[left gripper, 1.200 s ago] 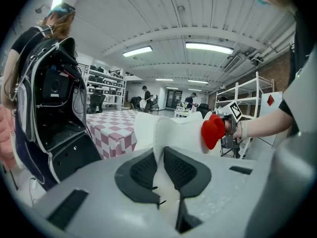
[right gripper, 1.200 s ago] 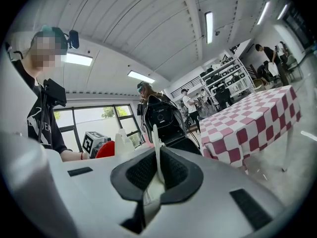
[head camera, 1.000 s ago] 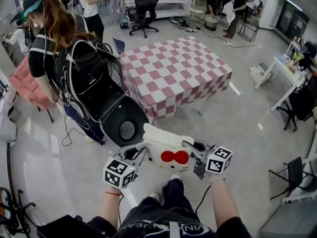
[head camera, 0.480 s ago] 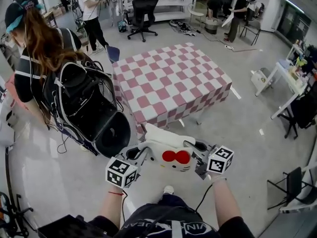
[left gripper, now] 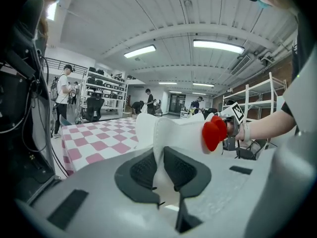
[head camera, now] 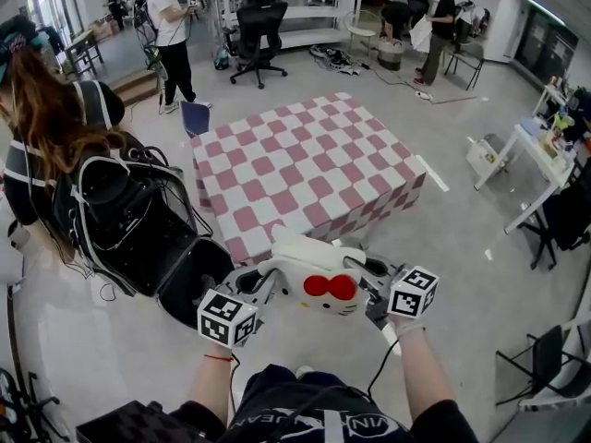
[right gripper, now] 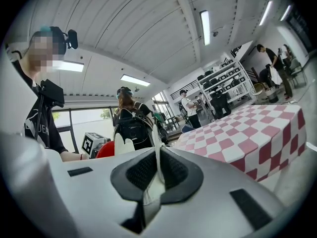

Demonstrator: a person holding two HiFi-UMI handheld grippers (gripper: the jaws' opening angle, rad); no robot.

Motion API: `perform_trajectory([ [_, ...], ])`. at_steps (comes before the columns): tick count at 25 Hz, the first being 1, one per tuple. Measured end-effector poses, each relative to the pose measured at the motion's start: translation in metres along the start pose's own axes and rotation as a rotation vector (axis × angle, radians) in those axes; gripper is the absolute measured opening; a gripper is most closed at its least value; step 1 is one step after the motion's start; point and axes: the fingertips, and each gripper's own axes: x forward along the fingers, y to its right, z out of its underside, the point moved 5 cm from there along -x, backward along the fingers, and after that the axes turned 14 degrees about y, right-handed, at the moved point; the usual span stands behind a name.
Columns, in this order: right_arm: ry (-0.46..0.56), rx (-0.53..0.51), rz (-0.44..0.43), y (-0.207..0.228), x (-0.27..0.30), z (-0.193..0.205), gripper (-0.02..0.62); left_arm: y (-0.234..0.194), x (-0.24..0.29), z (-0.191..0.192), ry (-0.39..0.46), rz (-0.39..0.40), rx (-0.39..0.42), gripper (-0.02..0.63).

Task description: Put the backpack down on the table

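A white cat-face backpack [head camera: 312, 284] with a red bow [head camera: 328, 288] hangs in the air between my two grippers, just short of the table's near edge. My left gripper [head camera: 261, 285] is shut on a white part of the backpack [left gripper: 166, 138] at its left side. The right gripper [head camera: 365, 284] is shut on a thin white edge of the backpack [right gripper: 157, 170] at its right side. The table [head camera: 305, 169] wears a pink and white checked cloth and stands straight ahead; it also shows in the left gripper view [left gripper: 99, 138] and the right gripper view [right gripper: 242, 133].
A person with a large black backpack [head camera: 120, 220] stands close at the left of the table. An office chair [head camera: 254, 26] and shelves stand behind it, with other people around. A white side table [head camera: 526, 141] and a dark chair [head camera: 554, 349] are at the right.
The table has come nearer and now lies just beyond the backpack. The person at the left has slid towards the left edge of view. Both grippers keep their hold.
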Motion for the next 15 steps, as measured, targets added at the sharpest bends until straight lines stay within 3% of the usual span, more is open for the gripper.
perform_trajectory([
  [15, 0.014, -0.004, -0.037, 0.085, 0.068, -0.047, 0.012, -0.063, 0.084, -0.035, 0.029, -0.026, 0.033, 0.046],
])
